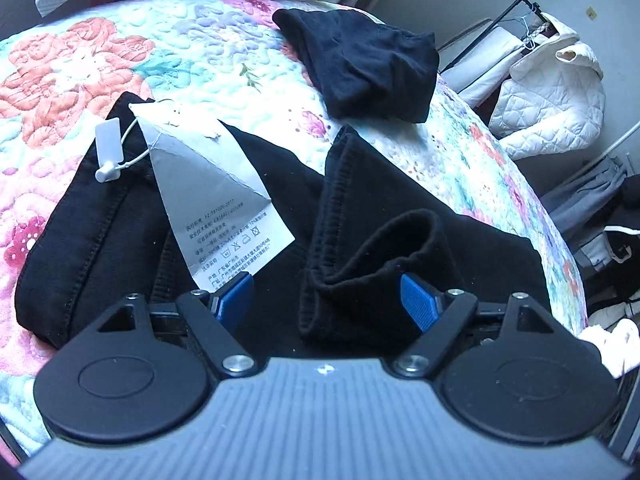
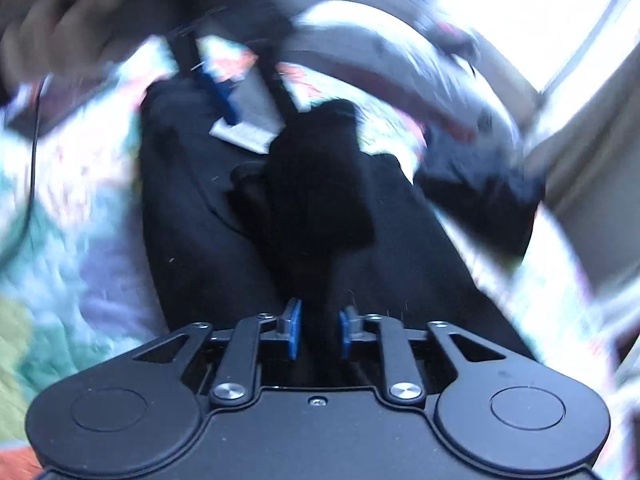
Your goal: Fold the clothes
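Right wrist view: right gripper (image 2: 319,334) nearly closed around raised black trouser fabric (image 2: 320,200), trouser length running straight ahead

— Left wrist view: looking forward and down past its own fingers, close above the black trousers (image 1: 224,208) on the floral quilt (image 1: 120,60), white jacket (image 1: 552,96) far right of the trousers.

— Right wrist view: also tilted downward, very close over the same trousers (image 2: 192,208), heavily blurred.

— Shared: trousers, paper tag (image 1: 216,184) lying on them, surrounding quilt; opposite sides of the trousers.
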Motion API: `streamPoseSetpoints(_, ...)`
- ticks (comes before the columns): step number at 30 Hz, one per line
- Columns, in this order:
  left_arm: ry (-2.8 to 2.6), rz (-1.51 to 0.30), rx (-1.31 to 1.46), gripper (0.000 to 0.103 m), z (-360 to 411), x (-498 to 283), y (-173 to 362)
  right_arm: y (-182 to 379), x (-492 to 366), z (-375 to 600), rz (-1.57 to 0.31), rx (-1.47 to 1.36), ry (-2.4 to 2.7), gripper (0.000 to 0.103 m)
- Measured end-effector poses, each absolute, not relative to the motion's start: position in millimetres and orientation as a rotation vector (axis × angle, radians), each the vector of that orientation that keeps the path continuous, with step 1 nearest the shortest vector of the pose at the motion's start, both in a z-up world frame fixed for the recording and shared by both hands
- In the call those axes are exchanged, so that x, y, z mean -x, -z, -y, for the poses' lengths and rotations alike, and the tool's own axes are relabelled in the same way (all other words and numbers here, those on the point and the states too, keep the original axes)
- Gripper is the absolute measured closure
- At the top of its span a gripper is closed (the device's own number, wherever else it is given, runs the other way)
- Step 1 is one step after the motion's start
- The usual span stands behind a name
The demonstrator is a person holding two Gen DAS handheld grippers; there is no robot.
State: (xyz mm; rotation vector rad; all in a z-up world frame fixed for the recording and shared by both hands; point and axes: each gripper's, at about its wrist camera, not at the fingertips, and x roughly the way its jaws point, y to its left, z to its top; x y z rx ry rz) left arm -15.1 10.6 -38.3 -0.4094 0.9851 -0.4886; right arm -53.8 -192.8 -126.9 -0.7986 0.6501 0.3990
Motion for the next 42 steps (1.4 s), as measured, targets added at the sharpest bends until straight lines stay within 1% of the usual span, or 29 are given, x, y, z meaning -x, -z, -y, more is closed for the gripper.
streamPoseSetpoints(2, 0.484, -0.983, 0.391, 0.022, -7.5, 16.8, 36.2, 128.5, 55.5, 185.6, -0.64, 0.82, -0.402, 0.074)
streamPoseSetpoints(5, 0.475, -0.972, 0.37, 0.022, -6.3, 19.1, 31.5, 125.0, 58.2, 181.0, -0.622, 0.812, -0.425, 0.067)
streamPoseSetpoints(8, 0.474, -0.965, 0.376, 0.022, -7.7, 20.1, 29.9, 128.0, 59.1, 177.2, -0.611, 0.86, -0.43, 0.064)
streamPoseSetpoints(12, 0.482, -0.982, 0.383, 0.022, -4.5, 18.6, 34.6, 138.6, 45.1, 168.8, -0.59, 0.93, -0.441, 0.054)
streamPoseSetpoints(15, 0.493, -0.989, 0.377, 0.022, 0.7, 19.2, 36.6, 152.9, 33.7, 153.7, -0.578, 1.035, -0.429, 0.049)
streamPoseSetpoints(17, 0.497, -1.001, 0.375, 0.022, 3.8, 18.7, 39.5, 161.8, 29.3, 141.8, -0.571, 1.134, -0.413, 0.049)
streamPoseSetpoints(18, 0.497, -1.005, 0.37, 0.022, 5.0, 18.9, 40.0, 161.9, 27.1, 138.3, -0.571, 1.154, -0.405, 0.052)
streamPoseSetpoints(19, 0.496, -1.006, 0.364, 0.022, 6.1, 19.4, 40.1, 153.9, 22.3, 141.6, -0.586, 1.095, -0.398, 0.059)
streamPoseSetpoints(20, 0.496, -1.008, 0.359, 0.022, 7.1, 19.8, 40.2, 142.5, 16.3, 147.8, -0.609, 0.999, -0.39, 0.076)
streamPoseSetpoints(21, 0.496, -1.005, 0.358, 0.022, 7.1, 20.3, 39.2, 131.2, 10.2, 154.1, -0.631, 0.902, -0.382, 0.083)
streamPoseSetpoints(24, 0.508, -0.988, 0.379, 0.022, 3.9, 22.4, 35.4, 93.4, -9.0, 194.4, -0.671, 0.491, -0.321, 0.086)
streamPoseSetpoints(27, 0.561, -0.973, 0.465, 0.022, -4.0, 23.8, 34.3, 70.2, -17.6, 240.0, -0.686, 0.081, -0.283, 0.087)
streamPoseSetpoints(28, 0.589, -0.967, 0.505, 0.022, -6.1, 24.6, 34.4, 67.4, -17.1, 251.6, -0.689, -0.031, -0.283, 0.087)
streamPoseSetpoints(30, 0.654, -0.963, 0.579, 0.022, -5.3, 25.0, 36.2, 67.6, -12.5, 260.5, -0.691, -0.137, -0.292, 0.086)
streamPoseSetpoints(32, 0.713, -0.968, 0.636, 0.021, 0.4, 24.7, 39.3, 71.5, -6.1, 256.0, -0.692, -0.129, -0.3, 0.086)
streamPoseSetpoints(35, 0.776, -0.969, 0.685, 0.021, 15.8, 25.7, 44.8, 79.2, 4.4, 238.6, -0.686, -0.018, -0.32, 0.086)
streamPoseSetpoints(37, 0.796, -0.969, 0.74, 0.015, 27.8, 24.2, 51.3, 84.2, 11.5, 226.3, -0.683, 0.076, -0.332, 0.086)
streamPoseSetpoints(39, 0.756, -0.996, 0.787, 0.013, 39.5, 20.6, 64.2, 89.6, 19.2, 215.7, -0.673, 0.184, -0.348, 0.085)
streamPoseSetpoints(41, 0.664, -1.013, 0.775, 0.018, 48.2, 20.5, 76.9, 93.3, 28.4, 207.7, -0.653, 0.303, -0.37, 0.085)
streamPoseSetpoints(42, 0.642, -1.008, 0.771, 0.032, 50.2, 21.7, 82.0, 95.4, 32.2, 204.7, -0.643, 0.358, -0.381, 0.084)
